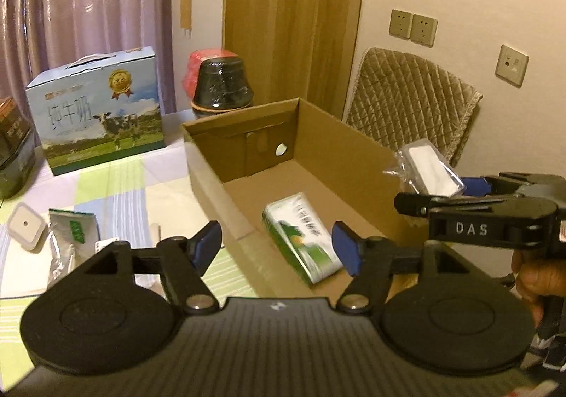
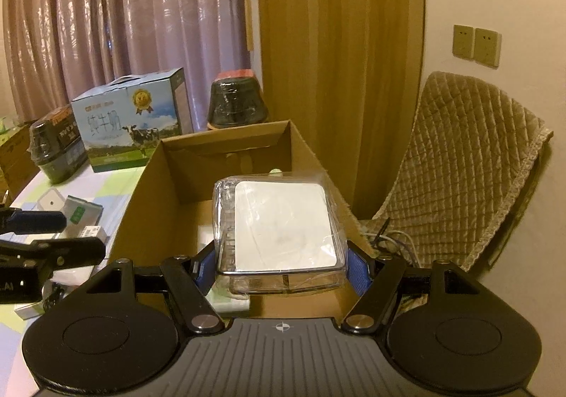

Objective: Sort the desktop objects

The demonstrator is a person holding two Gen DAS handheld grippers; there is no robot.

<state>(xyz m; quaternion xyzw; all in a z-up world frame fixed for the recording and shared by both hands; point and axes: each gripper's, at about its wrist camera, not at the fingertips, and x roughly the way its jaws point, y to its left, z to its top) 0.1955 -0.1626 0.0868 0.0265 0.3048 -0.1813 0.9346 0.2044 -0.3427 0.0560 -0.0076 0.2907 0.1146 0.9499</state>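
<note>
An open cardboard box [image 1: 336,135] [image 2: 148,213] stands on the checked tablecloth. A green and white carton [image 1: 300,241] lies flat on its floor. My left gripper [image 1: 276,246] [image 2: 53,237] hangs over the box's near edge. It is open; the carton lies below and between the blue pads, untouched by either. My right gripper [image 2: 281,266] [image 1: 438,191] is shut on a white box wrapped in clear plastic [image 2: 283,227] [image 1: 429,168]. It holds this box above the cardboard box's right wall. A hand [image 1: 534,276] grips the right handle.
On the cloth left of the cardboard box lie a small white square case [image 1: 26,227] and a silver-green pouch [image 1: 70,234]. Behind stand a blue milk gift box [image 1: 95,114] and a black wrapped tub [image 1: 223,85]. A quilted chair [image 1: 406,107] is at the right.
</note>
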